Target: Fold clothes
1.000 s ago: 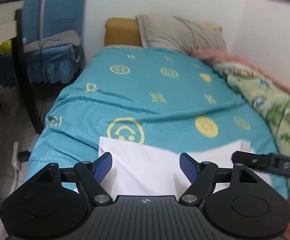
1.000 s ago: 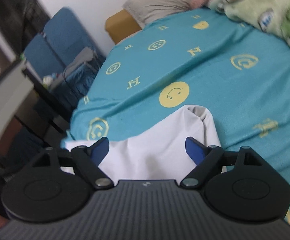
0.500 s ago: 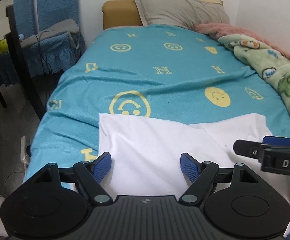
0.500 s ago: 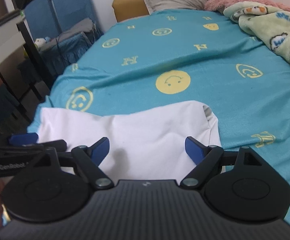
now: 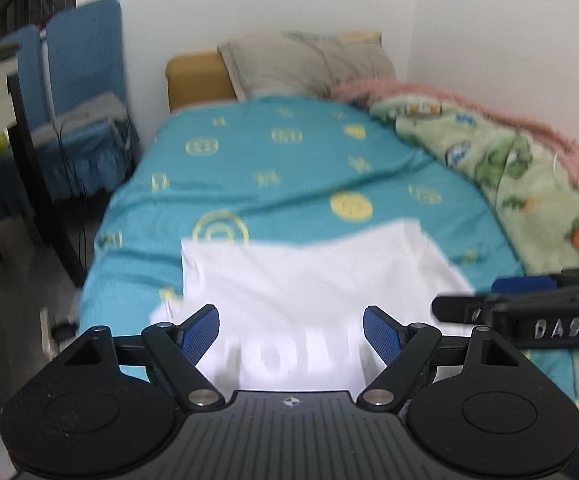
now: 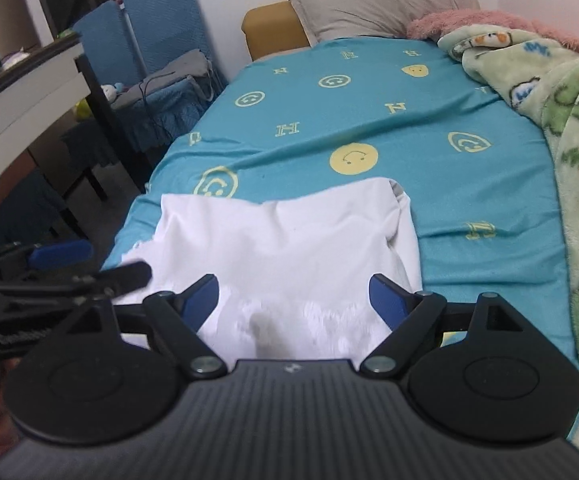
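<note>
A white garment (image 5: 309, 280) lies spread flat at the near end of the bed on a teal sheet (image 5: 289, 168) with yellow smiley prints. It also shows in the right wrist view (image 6: 289, 248), with faint print near its front edge. My left gripper (image 5: 291, 334) is open and empty, above the garment's near edge. My right gripper (image 6: 293, 300) is open and empty, also above the near edge. Each gripper shows from the side in the other's view: the right one (image 5: 529, 312) and the left one (image 6: 61, 272).
A green patterned blanket (image 6: 569, 140) and a pink one (image 5: 469, 100) lie along the bed's right side. A grey pillow (image 6: 385, 4) rests at the headboard. Blue chairs (image 6: 157, 40) and a dark table (image 6: 29, 80) stand left of the bed.
Both grippers have pulled back and up from the garment, so more of it shows. The garment lies flatter and wider on the bed. Both grippers stay open.
</note>
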